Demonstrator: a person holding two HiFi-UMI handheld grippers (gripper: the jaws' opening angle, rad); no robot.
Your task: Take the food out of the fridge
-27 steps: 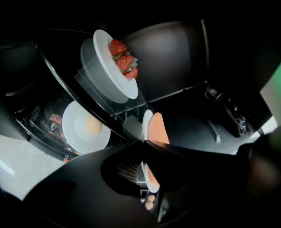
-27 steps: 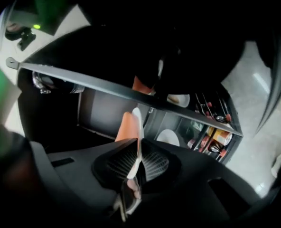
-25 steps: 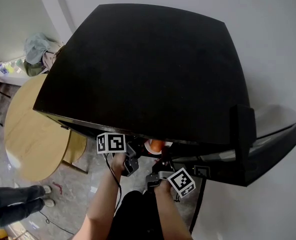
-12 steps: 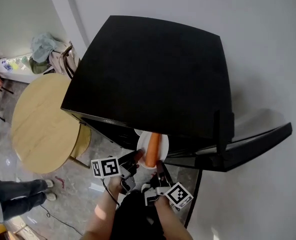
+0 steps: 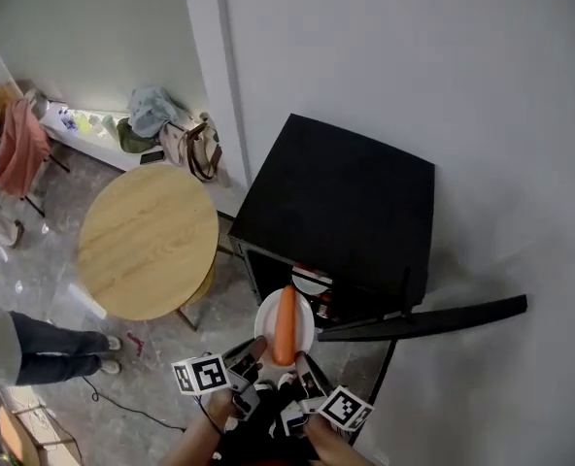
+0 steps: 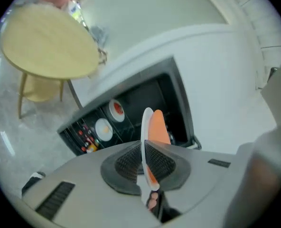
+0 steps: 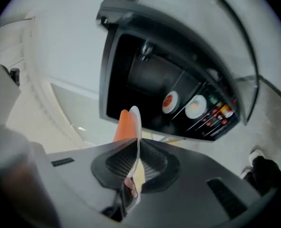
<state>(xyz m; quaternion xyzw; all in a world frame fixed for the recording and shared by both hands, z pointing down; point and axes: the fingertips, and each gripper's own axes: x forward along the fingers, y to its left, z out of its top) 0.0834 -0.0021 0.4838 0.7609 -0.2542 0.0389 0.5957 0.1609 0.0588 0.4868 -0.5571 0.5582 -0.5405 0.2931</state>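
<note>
From above, a white plate [image 5: 265,320] carrying one carrot [image 5: 286,324] was held out in front of the open black fridge [image 5: 346,202], clear of its shelves. The left gripper [image 5: 253,356] and right gripper [image 5: 301,365] each had their jaws pinched shut on the plate's near rim, one at either side. The carrot's long axis pointed away from the person, toward the fridge. A round wooden table [image 5: 147,241] lay to the person's left, nearer the left gripper (probably where the plate should go). The fridge door [image 5: 433,316] stood open on the right. Only the gripper views looked into the fridge, where two smaller plates [image 7: 170,101] of food sat on a shelf.
</note>
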